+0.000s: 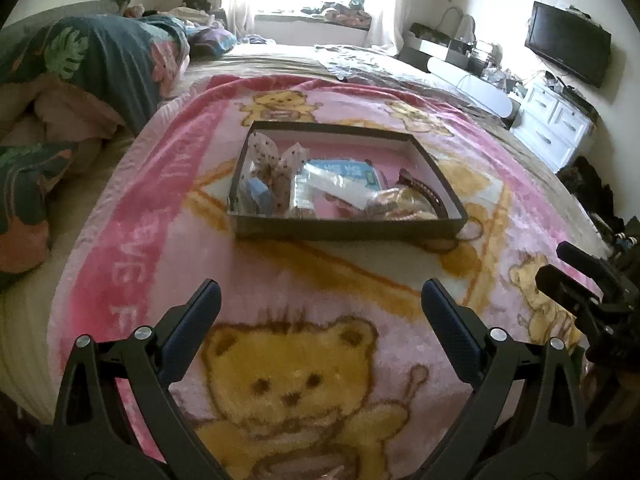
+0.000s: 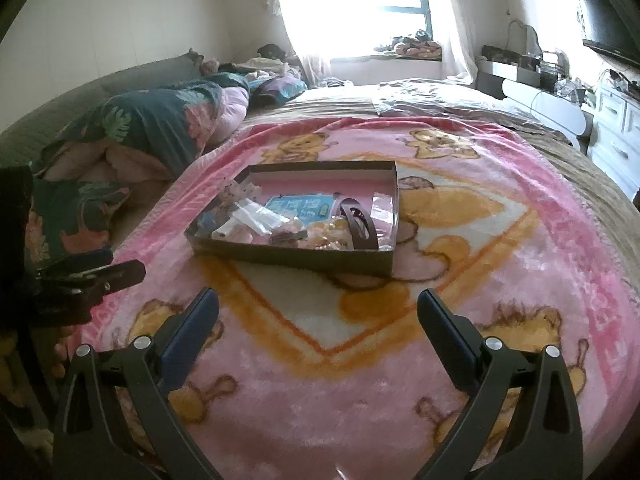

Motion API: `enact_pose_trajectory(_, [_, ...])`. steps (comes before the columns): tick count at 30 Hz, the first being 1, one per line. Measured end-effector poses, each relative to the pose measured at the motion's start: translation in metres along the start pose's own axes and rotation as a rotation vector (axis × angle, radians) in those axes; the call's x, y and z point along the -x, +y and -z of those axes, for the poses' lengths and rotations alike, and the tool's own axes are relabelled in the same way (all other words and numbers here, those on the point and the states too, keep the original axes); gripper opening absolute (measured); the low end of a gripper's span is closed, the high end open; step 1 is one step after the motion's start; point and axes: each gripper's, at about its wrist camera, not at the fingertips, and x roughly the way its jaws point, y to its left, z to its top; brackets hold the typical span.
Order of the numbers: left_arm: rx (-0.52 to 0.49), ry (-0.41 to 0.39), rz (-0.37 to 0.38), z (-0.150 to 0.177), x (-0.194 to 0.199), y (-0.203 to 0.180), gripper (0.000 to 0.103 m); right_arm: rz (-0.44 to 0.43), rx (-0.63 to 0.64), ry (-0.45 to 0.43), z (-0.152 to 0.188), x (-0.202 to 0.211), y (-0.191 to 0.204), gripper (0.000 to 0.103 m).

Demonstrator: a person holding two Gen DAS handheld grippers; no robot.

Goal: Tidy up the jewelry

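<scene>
While both hover above pink teddy-bear fleece blanket (image 1: pixel 320 280) on bed, left hand-held gripper (image 1: pixel 320 300) and right hand-held gripper (image 2: pixel 318 308) spread wide, empty. Shallow dark cardboard box (image 1: pixel 344 232) of jewelry and packets mid-blanket, ahead of both.

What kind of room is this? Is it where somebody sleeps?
Yes, most likely a bedroom. There is a big bed with a pink teddy-bear blanket, a rumpled leaf-print quilt, and a wall TV over white drawers.
</scene>
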Motion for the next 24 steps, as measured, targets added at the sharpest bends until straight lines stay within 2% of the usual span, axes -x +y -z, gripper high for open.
enact_pose_trajectory(6, [0.003,0.016,-0.001,0.007,-0.0013,-0.0007,0.094,-0.009,-0.019,0.023,0.0047,-0.0025,-0.0001,0.099])
enact_pose_trajectory(24, [-0.01,0.017,-0.017,0.0055,0.0028,-0.002,0.094,-0.01,-0.031,0.019,0.0038,0.0007,-0.0032,0.099])
